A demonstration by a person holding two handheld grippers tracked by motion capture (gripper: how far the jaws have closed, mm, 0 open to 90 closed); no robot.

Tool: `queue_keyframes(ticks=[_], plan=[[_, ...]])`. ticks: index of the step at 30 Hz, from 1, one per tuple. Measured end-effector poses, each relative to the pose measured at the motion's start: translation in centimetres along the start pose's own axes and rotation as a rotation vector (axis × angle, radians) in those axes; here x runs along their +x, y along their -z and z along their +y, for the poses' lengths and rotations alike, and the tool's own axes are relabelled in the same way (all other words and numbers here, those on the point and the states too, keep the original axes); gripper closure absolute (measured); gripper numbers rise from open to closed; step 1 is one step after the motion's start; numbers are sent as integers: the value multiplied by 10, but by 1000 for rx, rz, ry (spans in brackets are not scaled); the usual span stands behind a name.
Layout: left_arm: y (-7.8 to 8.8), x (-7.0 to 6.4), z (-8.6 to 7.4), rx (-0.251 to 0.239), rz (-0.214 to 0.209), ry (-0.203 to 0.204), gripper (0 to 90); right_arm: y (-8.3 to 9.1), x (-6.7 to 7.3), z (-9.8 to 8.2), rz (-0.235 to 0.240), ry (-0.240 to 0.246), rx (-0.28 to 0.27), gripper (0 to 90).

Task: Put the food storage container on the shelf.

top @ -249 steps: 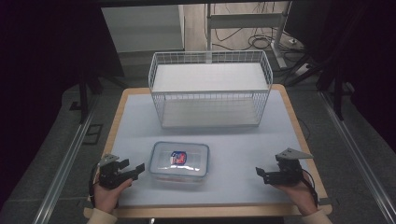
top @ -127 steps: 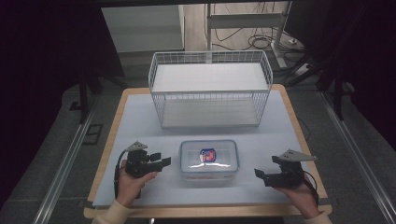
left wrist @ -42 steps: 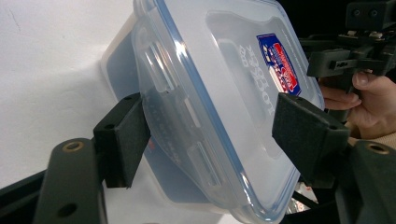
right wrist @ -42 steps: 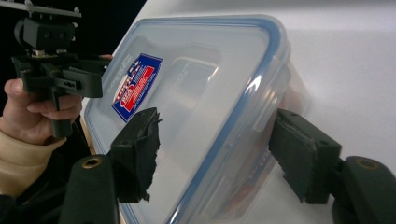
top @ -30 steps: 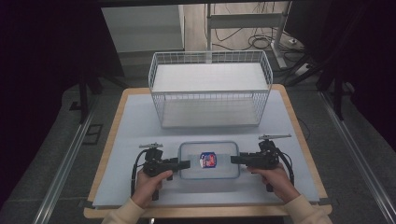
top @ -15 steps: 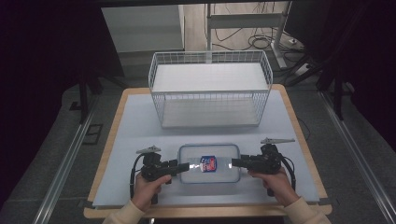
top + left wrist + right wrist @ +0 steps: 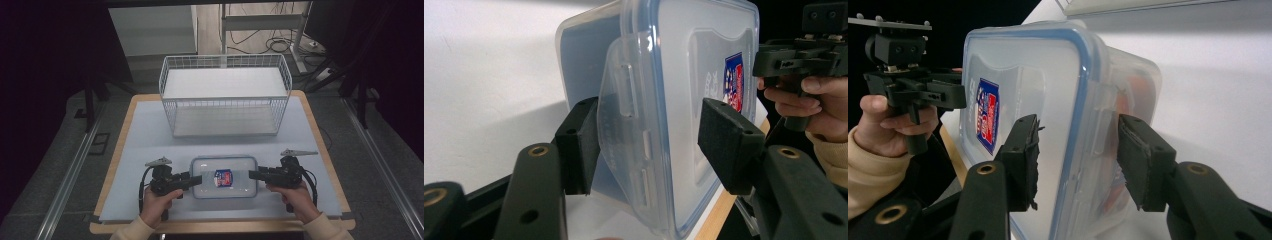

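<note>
A clear plastic container (image 7: 224, 177) with a blue-rimmed lid and a red and blue label lies at the table's front centre. My left gripper (image 7: 196, 180) is at its left end. In the left gripper view the left gripper (image 7: 649, 145) has its jaws either side of the flared latch flap (image 7: 624, 115). They have just been closing, one pad against the flap and the other just off the lid. My right gripper (image 7: 252, 174) is at the right end. In the right gripper view the right gripper (image 7: 1080, 160) has just closed on that end, one pad on the lid and one on the wall.
A white wire basket (image 7: 225, 57) stands at the back of the pale blue table (image 7: 150, 130). The table's wooden front edge (image 7: 220, 227) is just behind my hands. Dark floor and metal rails flank both sides.
Both hands came in from the table's sides to the container's two ends. Over the last second the jaws narrowed around those ends while the hands stayed put.
</note>
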State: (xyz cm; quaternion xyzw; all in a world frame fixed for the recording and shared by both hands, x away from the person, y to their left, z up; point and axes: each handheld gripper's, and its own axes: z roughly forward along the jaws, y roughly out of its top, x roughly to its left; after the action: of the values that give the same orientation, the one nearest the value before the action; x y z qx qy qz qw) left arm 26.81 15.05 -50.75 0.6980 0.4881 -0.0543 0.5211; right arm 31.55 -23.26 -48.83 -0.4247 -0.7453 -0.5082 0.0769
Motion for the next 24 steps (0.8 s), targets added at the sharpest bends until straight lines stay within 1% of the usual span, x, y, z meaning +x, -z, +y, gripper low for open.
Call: queue_keyframes(ticks=[7, 10, 16, 21, 24], plan=[[1, -3, 1, -5, 11, -9, 441, 2, 1, 0, -3, 1, -3, 532], [3, -7, 2, -16, 27, -33, 446, 2, 2, 1, -8, 11, -7, 530], [2, -6, 3, -15, 23, -23, 447, 2, 3, 1, -10, 7, -7, 531], [4, -8, 5, -24, 26, -27, 447, 3, 3, 2, -7, 6, -13, 531], [5, -9, 7, -30, 23, -25, 448, 4, 5, 4, -11, 16, -22, 531]])
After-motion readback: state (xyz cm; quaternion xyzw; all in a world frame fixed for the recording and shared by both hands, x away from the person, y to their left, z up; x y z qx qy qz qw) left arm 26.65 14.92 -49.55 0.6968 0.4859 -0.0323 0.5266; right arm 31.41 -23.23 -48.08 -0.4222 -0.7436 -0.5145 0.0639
